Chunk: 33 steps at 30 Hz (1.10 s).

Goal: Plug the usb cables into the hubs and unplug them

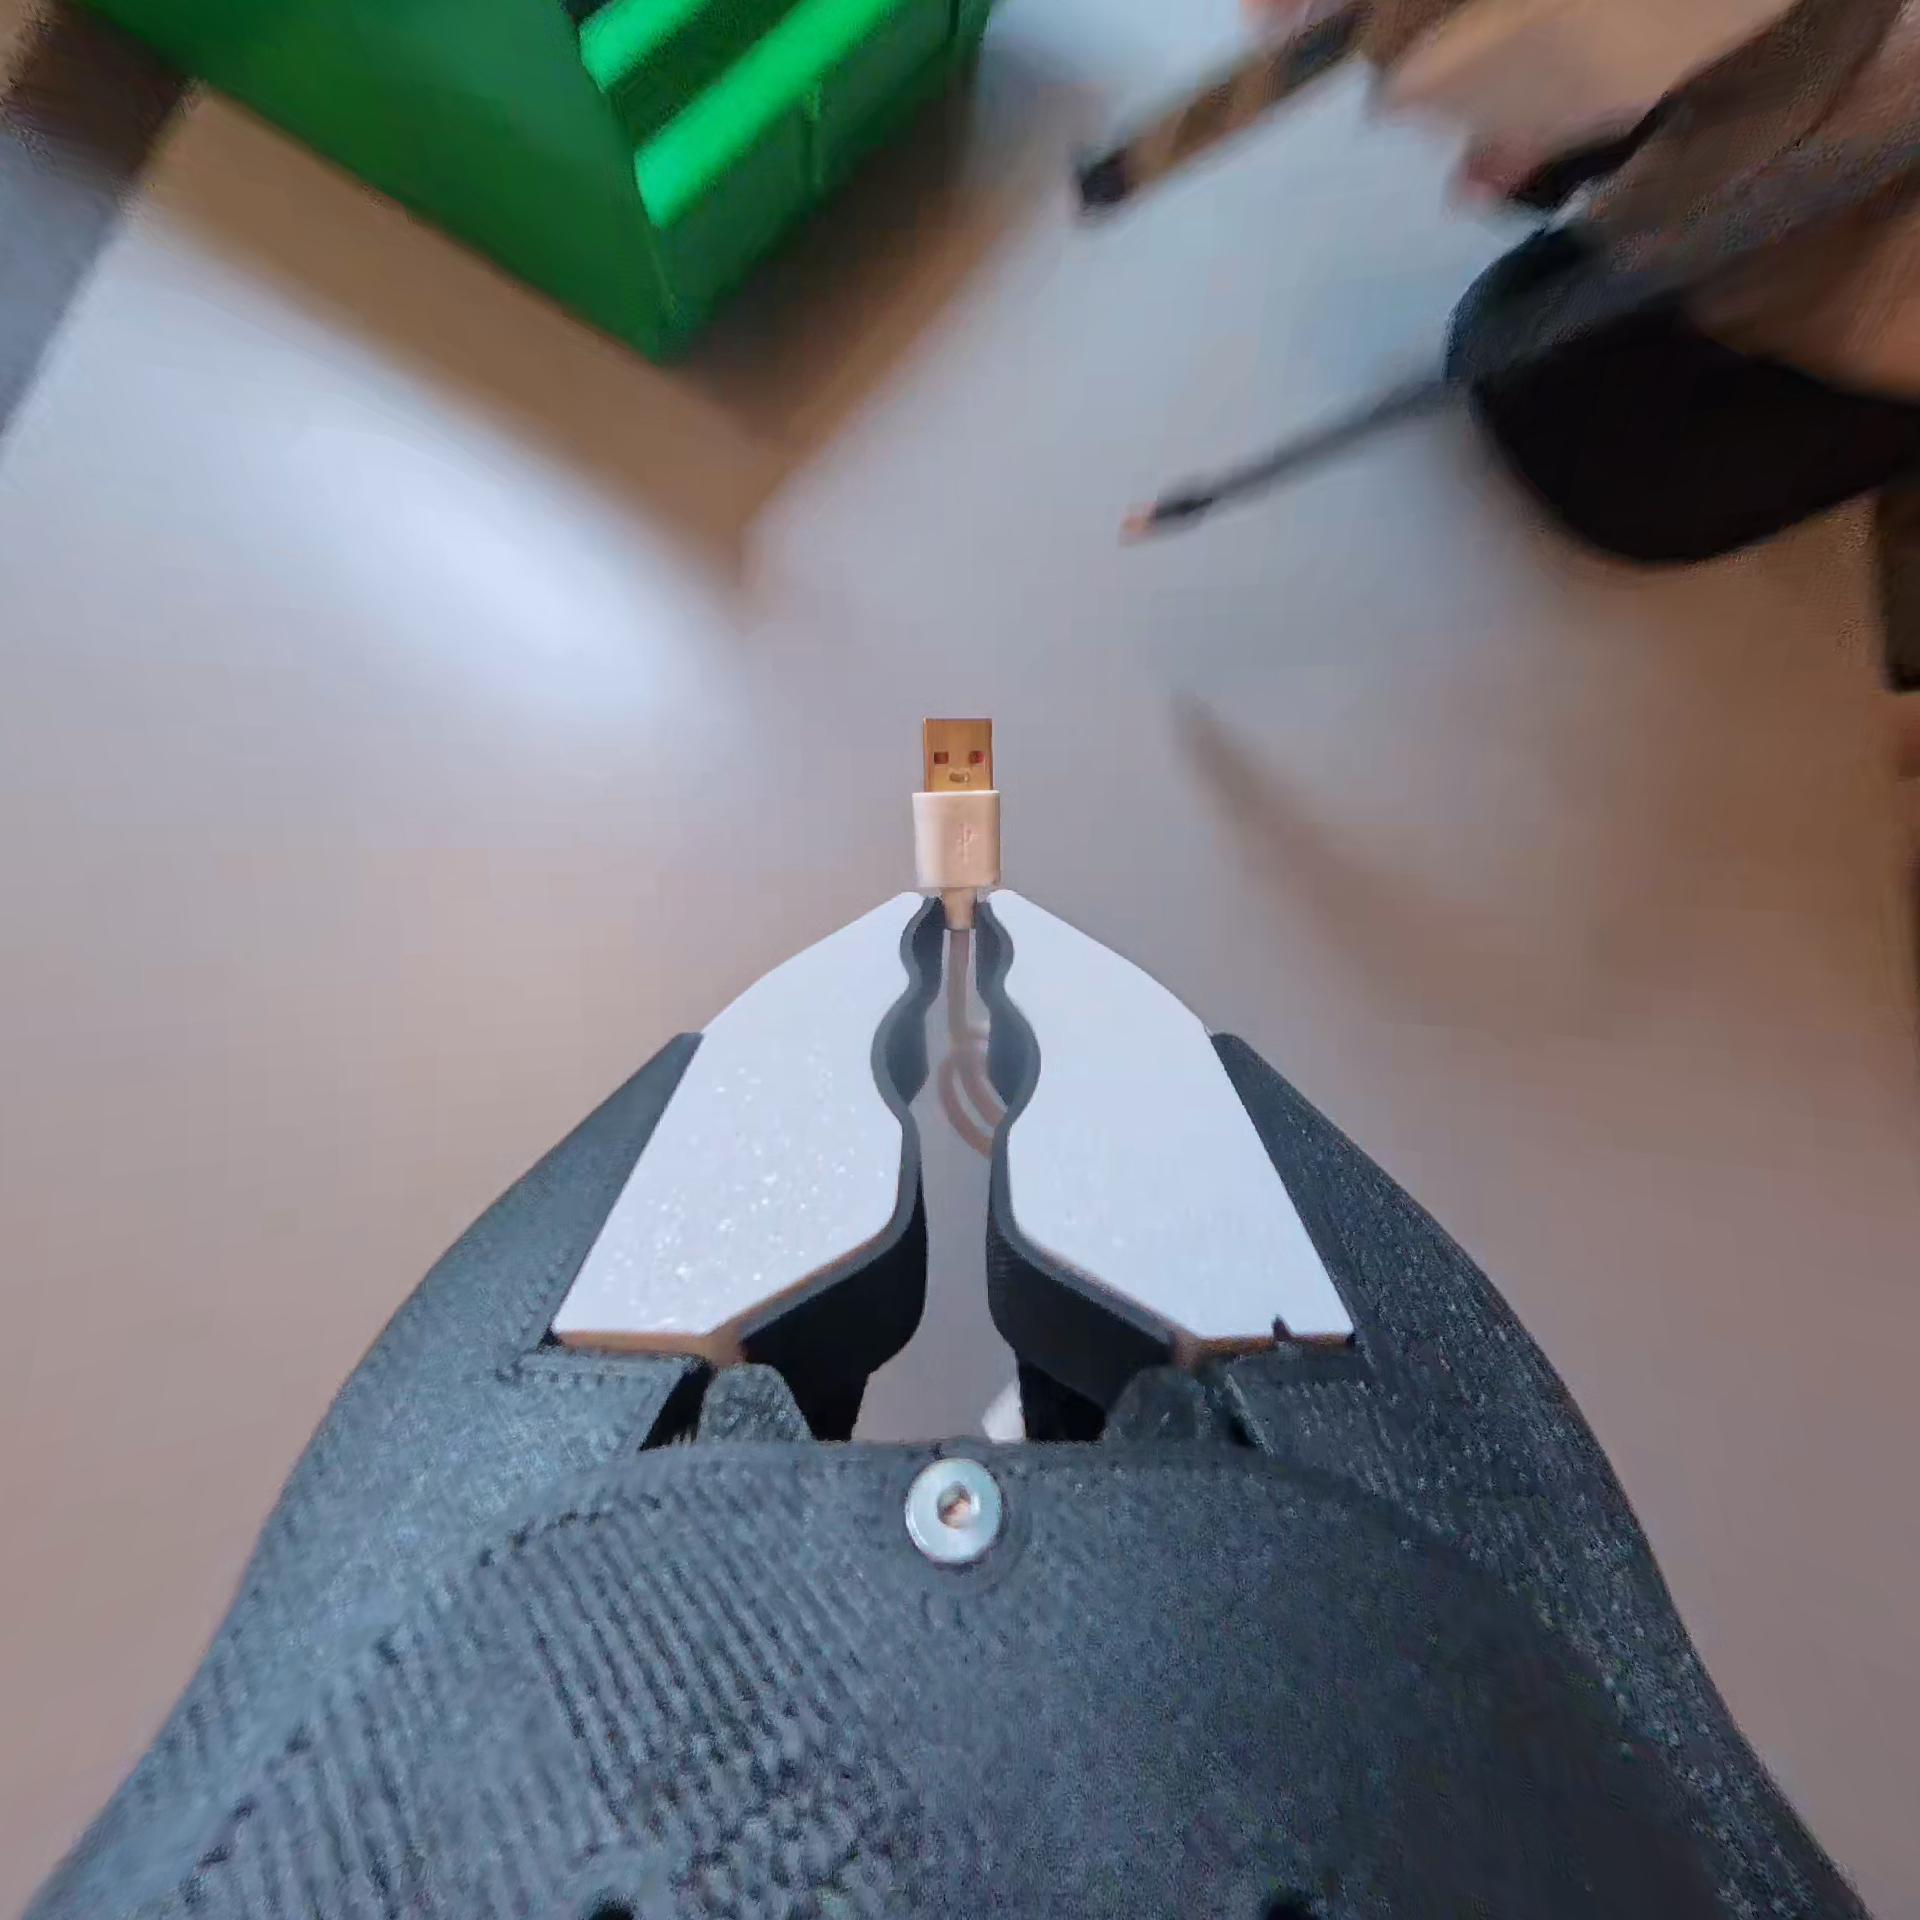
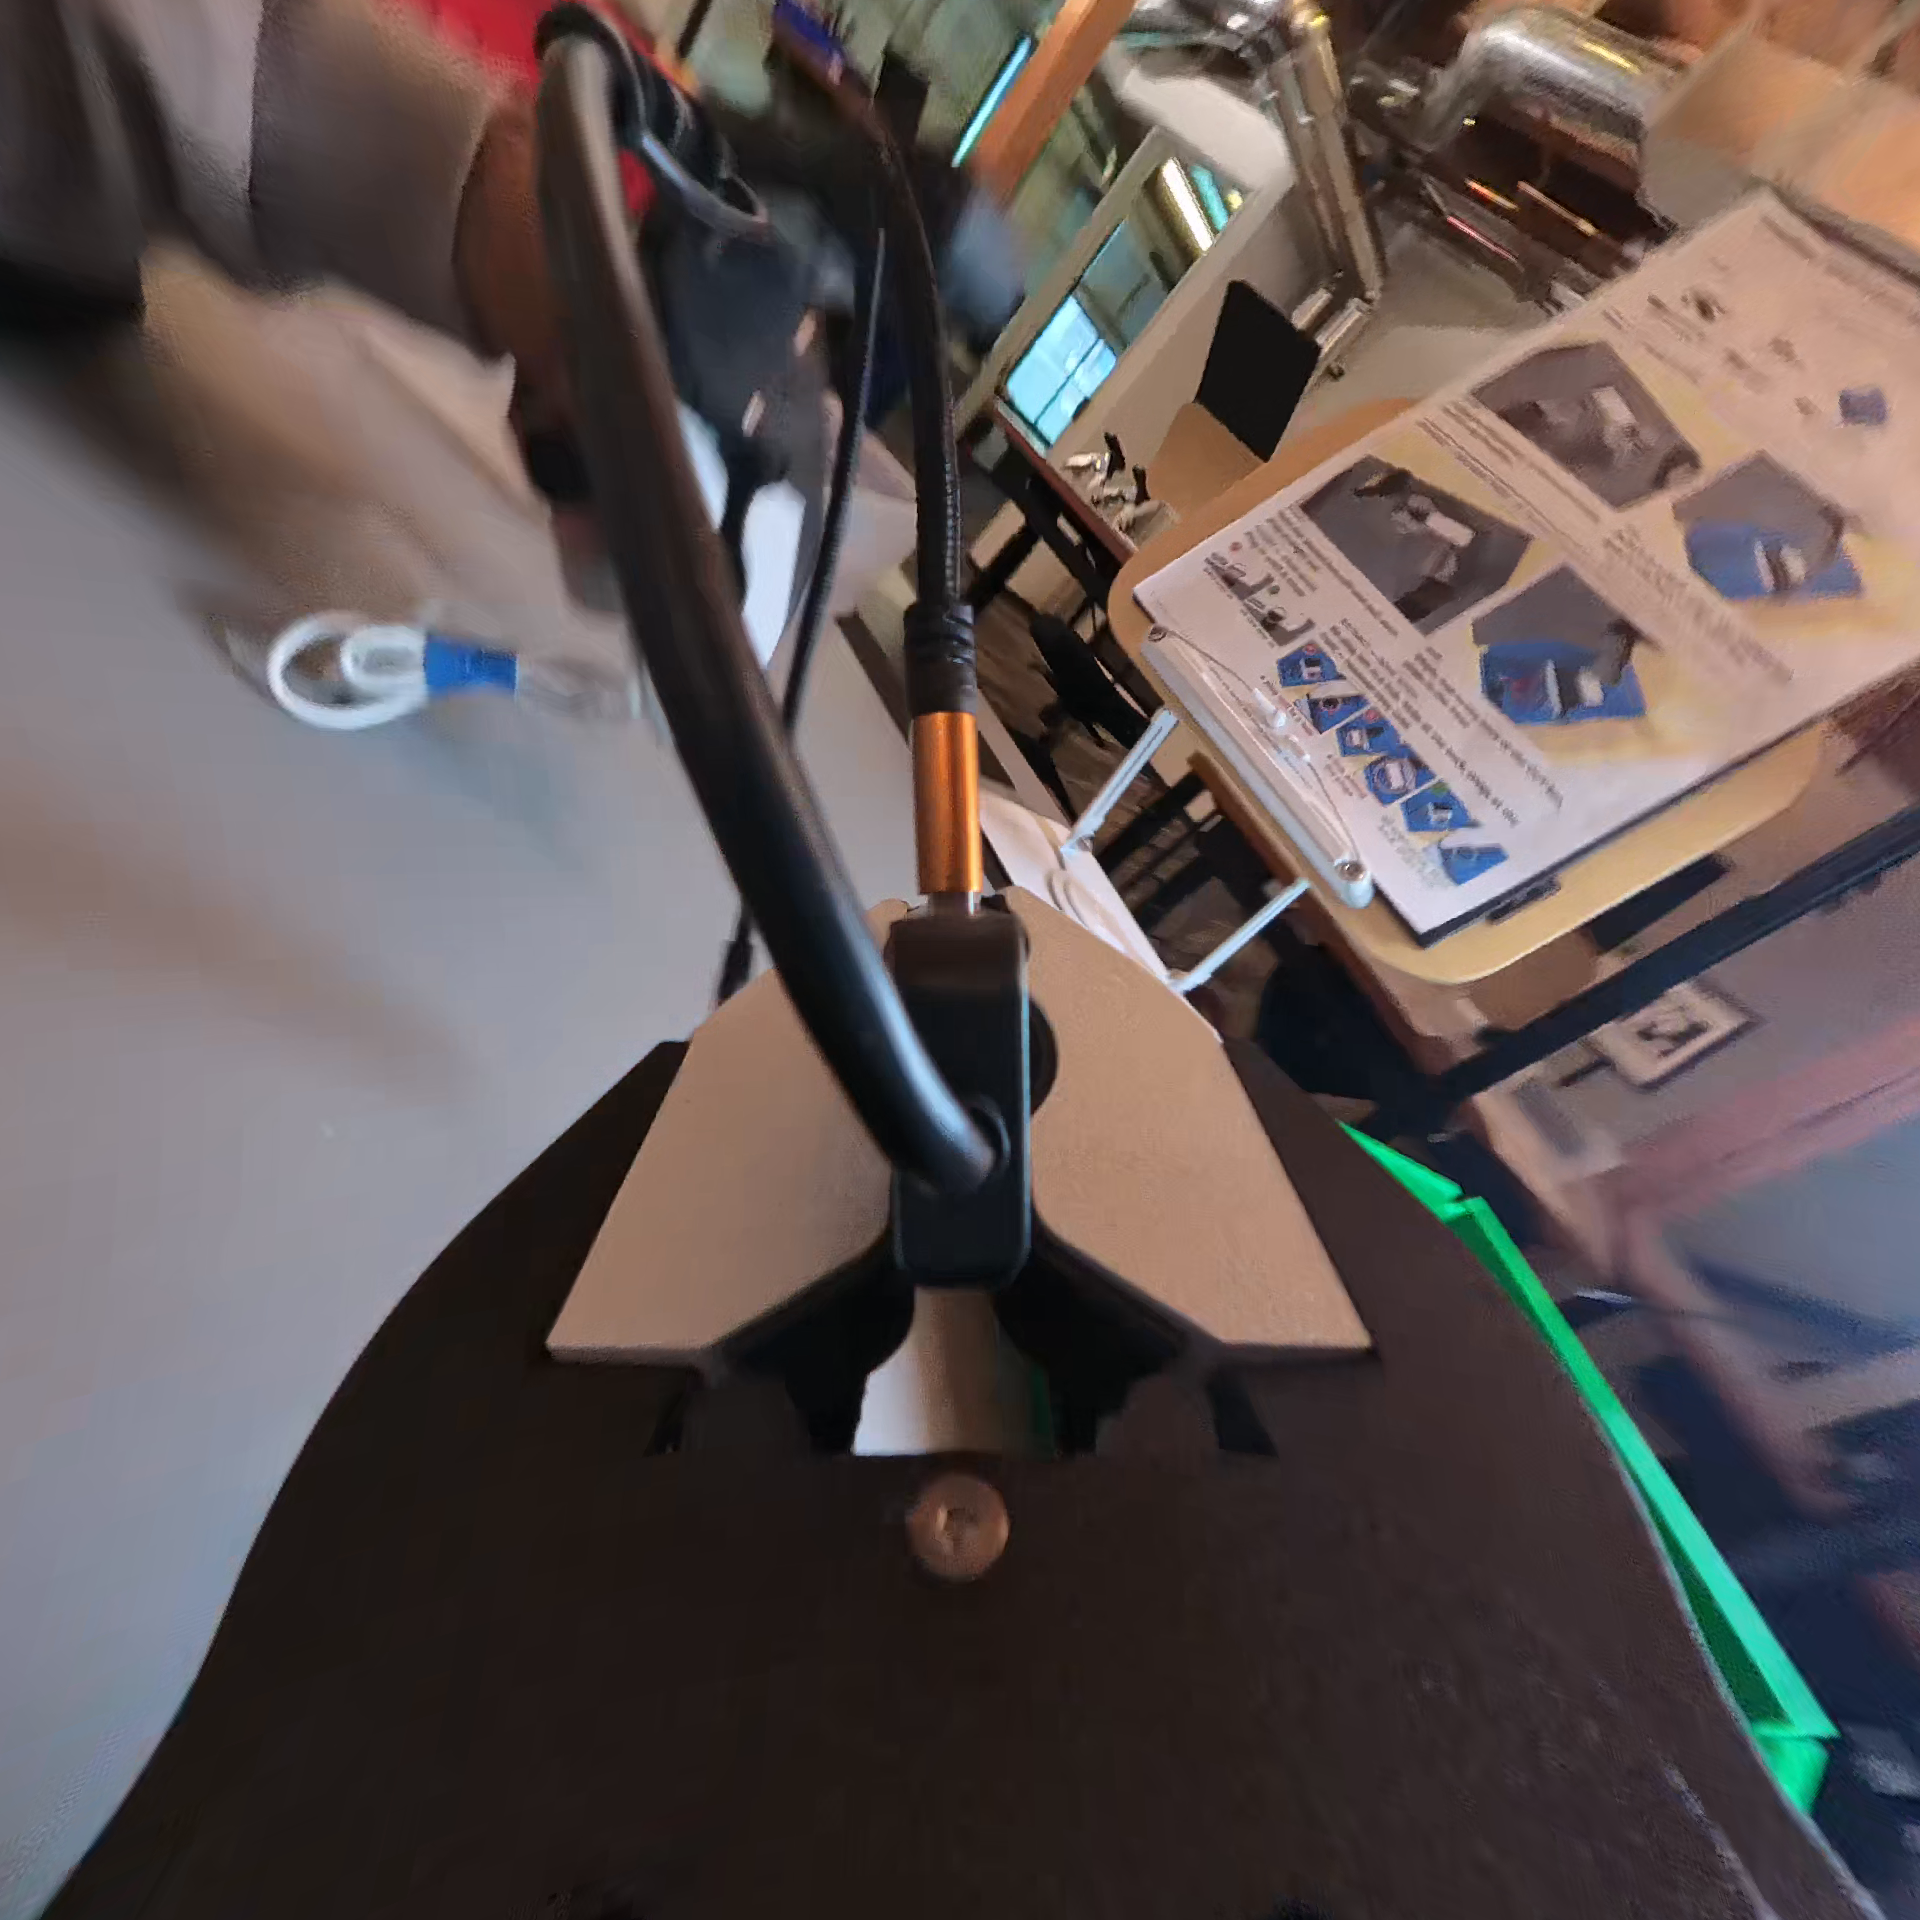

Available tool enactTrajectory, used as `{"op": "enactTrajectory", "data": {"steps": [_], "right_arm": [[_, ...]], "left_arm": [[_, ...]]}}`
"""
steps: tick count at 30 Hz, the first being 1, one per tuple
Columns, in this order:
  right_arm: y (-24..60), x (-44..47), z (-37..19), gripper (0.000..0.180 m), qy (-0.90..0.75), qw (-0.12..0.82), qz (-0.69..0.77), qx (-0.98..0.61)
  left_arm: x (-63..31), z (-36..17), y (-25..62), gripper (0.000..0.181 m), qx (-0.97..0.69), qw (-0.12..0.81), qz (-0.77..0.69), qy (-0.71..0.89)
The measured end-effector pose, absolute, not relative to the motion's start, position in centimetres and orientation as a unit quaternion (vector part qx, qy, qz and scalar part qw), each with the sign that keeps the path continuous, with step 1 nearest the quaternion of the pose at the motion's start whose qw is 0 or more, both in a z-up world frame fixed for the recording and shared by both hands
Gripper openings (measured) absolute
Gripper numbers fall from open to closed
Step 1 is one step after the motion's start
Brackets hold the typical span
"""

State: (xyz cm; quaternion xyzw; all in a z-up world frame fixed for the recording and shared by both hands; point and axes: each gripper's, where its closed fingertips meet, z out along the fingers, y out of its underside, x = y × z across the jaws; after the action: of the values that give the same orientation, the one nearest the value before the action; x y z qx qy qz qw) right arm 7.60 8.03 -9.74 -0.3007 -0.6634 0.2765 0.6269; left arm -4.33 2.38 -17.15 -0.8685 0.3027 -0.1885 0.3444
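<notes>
The left tongs [image 1: 958, 904] clench the pale pink cable's gold USB plug [image 1: 957, 805], pointing to 12 o'clock, while the right tongs [image 2: 961, 914] grasp the black hub [image 2: 961, 1091], far off at 2 o'clock.

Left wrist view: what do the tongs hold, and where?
The left tongs pinch a pink USB cable just behind its plug, which sticks out forward.
</notes>
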Motion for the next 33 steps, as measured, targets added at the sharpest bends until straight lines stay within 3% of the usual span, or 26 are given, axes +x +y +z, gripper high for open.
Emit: {"op": "enactTrajectory", "data": {"steps": [4, 7, 16, 33], "right_arm": [[6.4, 6.5, -12.2, 0.012, -0.724, 0.64, 0.136, -0.22], [5.2, 5.8, -13.3, 0.012, -0.741, 0.647, 0.071, -0.166], [3.3, 4.7, -14.2, 0.011, -0.739, 0.667, -0.014, -0.094], [2.9, 3.9, -17.1, 0.011, -0.771, 0.629, -0.076, -0.065]], "left_arm": [[-3.4, -10.6, 1.2, 0.007, -0.83, 0.412, -0.214, 0.308], [-1.2, -8.7, -0.5, 0.007, -0.814, 0.414, -0.242, 0.329], [5.5, -14.6, -1.8, 0.007, -0.834, 0.279, -0.325, 0.348], [6.4, -17.9, -1.8, 0.006, -0.864, 0.209, -0.328, 0.319]]}}
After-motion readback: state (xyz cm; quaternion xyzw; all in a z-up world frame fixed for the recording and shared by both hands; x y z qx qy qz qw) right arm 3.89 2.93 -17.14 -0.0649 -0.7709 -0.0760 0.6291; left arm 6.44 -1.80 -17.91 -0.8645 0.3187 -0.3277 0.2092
